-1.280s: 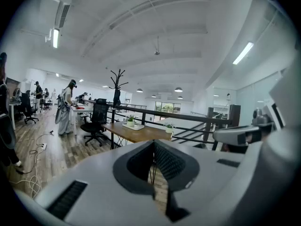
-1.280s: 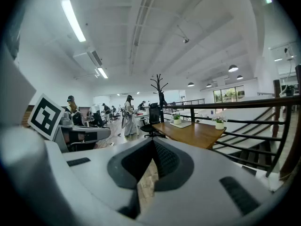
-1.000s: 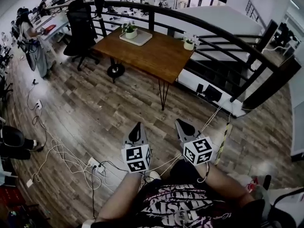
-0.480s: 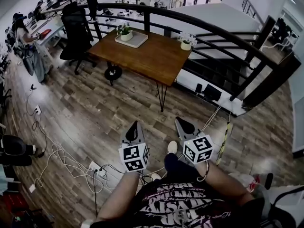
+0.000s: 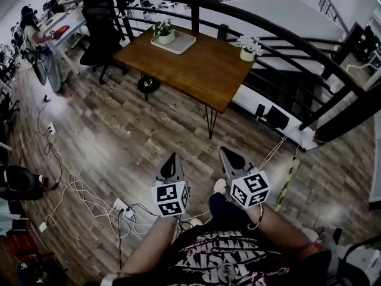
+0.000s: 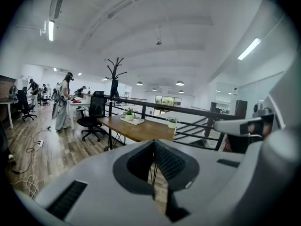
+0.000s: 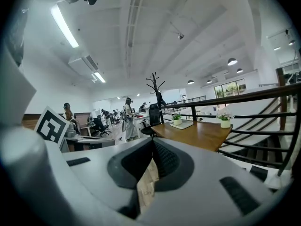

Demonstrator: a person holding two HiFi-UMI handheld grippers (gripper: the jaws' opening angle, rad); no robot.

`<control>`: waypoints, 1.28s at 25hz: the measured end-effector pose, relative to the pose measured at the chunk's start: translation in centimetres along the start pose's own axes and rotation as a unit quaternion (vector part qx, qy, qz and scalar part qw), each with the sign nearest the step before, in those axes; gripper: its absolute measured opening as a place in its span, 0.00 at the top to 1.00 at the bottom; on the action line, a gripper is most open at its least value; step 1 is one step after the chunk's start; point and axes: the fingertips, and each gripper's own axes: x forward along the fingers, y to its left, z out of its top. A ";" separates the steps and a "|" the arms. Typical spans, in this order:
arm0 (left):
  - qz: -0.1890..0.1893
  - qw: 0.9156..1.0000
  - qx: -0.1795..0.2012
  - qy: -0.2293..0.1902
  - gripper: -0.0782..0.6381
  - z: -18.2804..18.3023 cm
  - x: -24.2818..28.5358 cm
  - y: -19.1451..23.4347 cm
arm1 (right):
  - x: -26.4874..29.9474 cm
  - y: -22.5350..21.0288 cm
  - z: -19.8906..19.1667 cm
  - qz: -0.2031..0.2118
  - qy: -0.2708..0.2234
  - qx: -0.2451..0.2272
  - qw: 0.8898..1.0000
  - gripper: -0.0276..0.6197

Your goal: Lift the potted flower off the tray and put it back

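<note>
A wooden table point(image 5: 199, 67) stands far ahead on thin metal legs. At its far left corner a pale tray point(image 5: 178, 43) holds a small green potted flower point(image 5: 165, 33). A second pot with white flowers point(image 5: 248, 47) sits at the table's right corner, off the tray. My left gripper point(image 5: 172, 159) and right gripper point(image 5: 228, 155) hang side by side over the floor, well short of the table, both shut and empty. The left gripper view shows the potted flower point(image 6: 129, 114) and the tray point(image 6: 134, 121) in the distance. In the right gripper view the potted flower point(image 7: 177, 119) is just as far off.
A black railing point(image 5: 280, 37) curves behind the table, with stairs beyond. A black office chair point(image 5: 101, 31) stands left of the table. Cables point(image 5: 71, 189) and a power strip point(image 5: 122, 207) lie on the wood floor at my left. People work at desks at far left point(image 5: 38, 43).
The person has stepped forward: a foot now shows between the grippers and the floor has slid back. Both grippers kept their place in the view and stayed shut.
</note>
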 end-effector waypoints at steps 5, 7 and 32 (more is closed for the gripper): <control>0.016 1.000 0.003 -0.011 0.88 1.5 4.3 -0.1 | 3.2 -3.6 1.5 0.014 -0.002 -0.018 1.000 0.96; 0.023 1.000 -0.001 -0.009 0.88 2.1 6.3 -0.1 | 4.7 -5.2 2.1 0.020 0.003 -0.020 1.000 0.96; 0.106 0.994 -0.004 -0.032 0.88 11.4 19.8 2.5 | 19.2 -14.6 8.7 0.114 0.013 -0.029 0.993 0.96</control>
